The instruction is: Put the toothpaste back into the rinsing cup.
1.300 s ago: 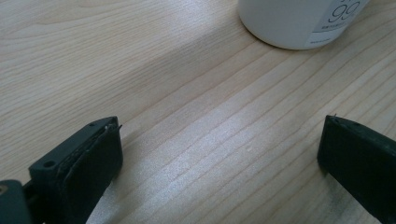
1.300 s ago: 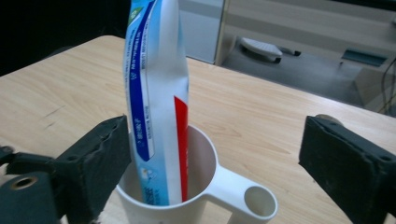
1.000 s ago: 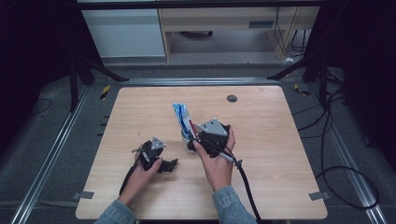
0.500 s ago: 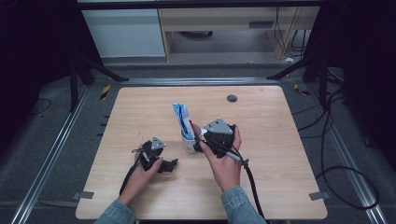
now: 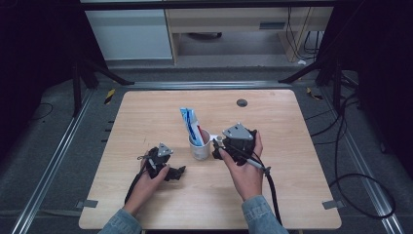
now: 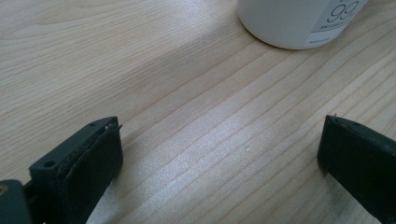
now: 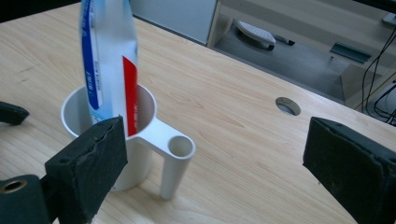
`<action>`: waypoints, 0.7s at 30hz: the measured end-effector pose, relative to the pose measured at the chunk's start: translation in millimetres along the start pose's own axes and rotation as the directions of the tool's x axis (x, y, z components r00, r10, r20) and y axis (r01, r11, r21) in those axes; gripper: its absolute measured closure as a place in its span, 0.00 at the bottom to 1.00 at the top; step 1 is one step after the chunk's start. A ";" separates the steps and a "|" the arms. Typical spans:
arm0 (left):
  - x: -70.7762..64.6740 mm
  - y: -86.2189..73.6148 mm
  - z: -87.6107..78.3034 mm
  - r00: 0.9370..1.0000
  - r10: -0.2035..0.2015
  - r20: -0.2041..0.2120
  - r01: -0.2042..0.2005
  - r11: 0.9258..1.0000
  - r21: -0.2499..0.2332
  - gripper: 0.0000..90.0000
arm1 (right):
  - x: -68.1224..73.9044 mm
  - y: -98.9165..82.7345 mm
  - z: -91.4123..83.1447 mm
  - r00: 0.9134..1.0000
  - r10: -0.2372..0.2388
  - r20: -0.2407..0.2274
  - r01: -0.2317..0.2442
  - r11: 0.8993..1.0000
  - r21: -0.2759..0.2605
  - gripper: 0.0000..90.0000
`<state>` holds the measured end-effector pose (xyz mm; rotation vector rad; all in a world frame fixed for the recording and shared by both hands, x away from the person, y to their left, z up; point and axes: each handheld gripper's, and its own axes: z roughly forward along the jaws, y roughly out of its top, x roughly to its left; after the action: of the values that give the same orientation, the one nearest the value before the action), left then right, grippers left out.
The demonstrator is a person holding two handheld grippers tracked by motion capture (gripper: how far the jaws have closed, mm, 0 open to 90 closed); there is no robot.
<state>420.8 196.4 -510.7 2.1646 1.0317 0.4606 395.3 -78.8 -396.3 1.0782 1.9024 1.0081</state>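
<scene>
In the right gripper view we see the right gripper with its jaws spread wide apart, nothing between them but bare wood. Just beyond the left-hand jaw stands a white cup, and its side handle, a flat arm ending in a hollow post, reaches toward the gap between the jaws. The jaw overlaps the cup's wall in this view; we cannot tell whether it touches. A toothpaste tube, white with blue and red print, stands upright in the cup and rises well above its rim.

In the left gripper view the left gripper also has its jaws wide apart, held low over the worktop, gripping nothing. The base of the cup sits ahead of them, well clear of both jaws, with a small printed label facing us.

From the high view, the cup stands near the middle of the worktop. The right gripper sits just beside the cup on its handle side, and the left gripper lies near the cup on the other side, closer to the person. A dark round hole lies in the worktop beyond the cup.
</scene>
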 end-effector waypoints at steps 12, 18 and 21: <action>0.0 0.2 0.1 1.000 0.001 0.002 -0.001 1.000 0.003 0.00 | -32.4 -22.8 -13.9 1.000 0.009 -0.015 -0.008 0.999 0.052 0.21; -0.1 0.2 0.1 1.000 0.000 0.002 0.000 1.000 0.003 0.00 | -53.5 -38.8 -19.3 0.999 0.024 -0.028 -0.022 0.997 0.078 0.26; 0.0 0.2 0.0 1.000 0.001 0.002 -0.001 1.000 0.003 0.00 | -59.0 -42.1 -19.3 0.999 0.028 -0.037 -0.025 0.996 0.084 0.26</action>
<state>420.9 196.3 -510.6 2.1675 1.0314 0.4580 387.8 -151.6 -412.8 1.1425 1.9809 0.9771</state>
